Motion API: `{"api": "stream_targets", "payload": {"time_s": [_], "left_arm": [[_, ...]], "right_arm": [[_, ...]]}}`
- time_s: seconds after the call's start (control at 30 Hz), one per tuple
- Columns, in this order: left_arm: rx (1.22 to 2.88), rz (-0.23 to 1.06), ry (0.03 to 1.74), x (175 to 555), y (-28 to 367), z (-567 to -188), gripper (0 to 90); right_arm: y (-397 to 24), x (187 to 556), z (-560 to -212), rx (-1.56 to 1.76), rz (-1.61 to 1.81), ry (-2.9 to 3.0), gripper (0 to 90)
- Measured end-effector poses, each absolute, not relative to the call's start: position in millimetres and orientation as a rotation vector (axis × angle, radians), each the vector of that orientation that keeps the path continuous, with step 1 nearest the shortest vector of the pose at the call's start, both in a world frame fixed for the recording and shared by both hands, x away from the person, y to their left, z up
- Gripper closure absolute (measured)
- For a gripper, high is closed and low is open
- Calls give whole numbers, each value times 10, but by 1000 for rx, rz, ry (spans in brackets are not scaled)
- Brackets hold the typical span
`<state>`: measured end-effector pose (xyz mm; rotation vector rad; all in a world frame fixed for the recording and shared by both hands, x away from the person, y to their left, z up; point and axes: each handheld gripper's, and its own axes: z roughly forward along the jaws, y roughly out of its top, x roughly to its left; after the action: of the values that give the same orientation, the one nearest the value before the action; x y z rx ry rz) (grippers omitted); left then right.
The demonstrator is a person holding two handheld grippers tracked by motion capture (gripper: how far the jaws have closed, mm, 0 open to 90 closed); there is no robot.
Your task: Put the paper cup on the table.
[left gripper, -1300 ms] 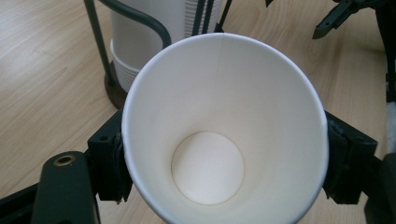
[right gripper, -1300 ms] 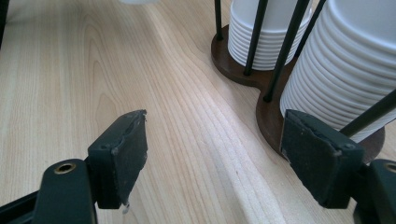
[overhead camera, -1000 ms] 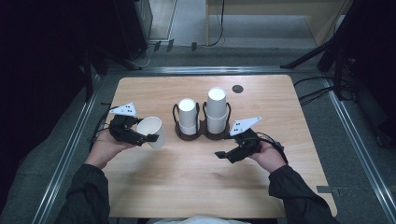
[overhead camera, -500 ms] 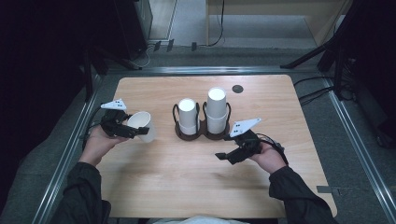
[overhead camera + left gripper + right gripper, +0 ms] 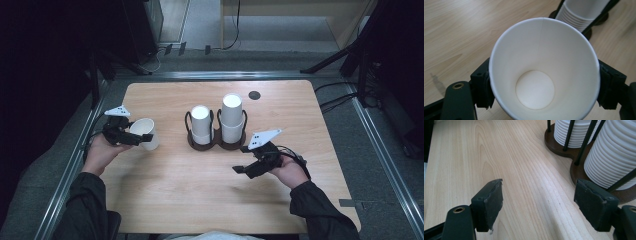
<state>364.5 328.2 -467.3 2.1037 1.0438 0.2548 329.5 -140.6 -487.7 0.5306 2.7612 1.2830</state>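
the left gripper (image 5: 134,139) clamps a paper cup (image 5: 145,133) by its sides — squeeze harder and it crumples; the right gripper (image 5: 245,170) hangs wide open, empty.

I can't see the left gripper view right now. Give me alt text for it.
A white paper cup, empty and seen straight into its open mouth, sits clamped between the left gripper jaws, one black pad pressing each side. Behind it lies the wooden table, and at the top right a stack of white cups stands in a dark holder.
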Motion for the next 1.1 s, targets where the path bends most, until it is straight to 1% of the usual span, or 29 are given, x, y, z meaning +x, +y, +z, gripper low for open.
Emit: {"api": "stream_targets", "payload": {"time_s": [0.37,0.63,0.93,1.1], "left_arm": [[2088,257,1111,3743,3369,-4779,199],[2112,267,1152,3769,3396,-4832,194],[2152,298,1141,3765,3335,-4844,188],[2163,279,1143,3773,3324,-4867,185]], "right_arm": [[-1429,3275,-4893,537,1270,2762,230],[-1426,3266,-4905,537,1266,2765,230],[-1424,3271,-4917,533,1245,2771,230],[-1399,3262,-4923,524,1246,2774,230]]}}
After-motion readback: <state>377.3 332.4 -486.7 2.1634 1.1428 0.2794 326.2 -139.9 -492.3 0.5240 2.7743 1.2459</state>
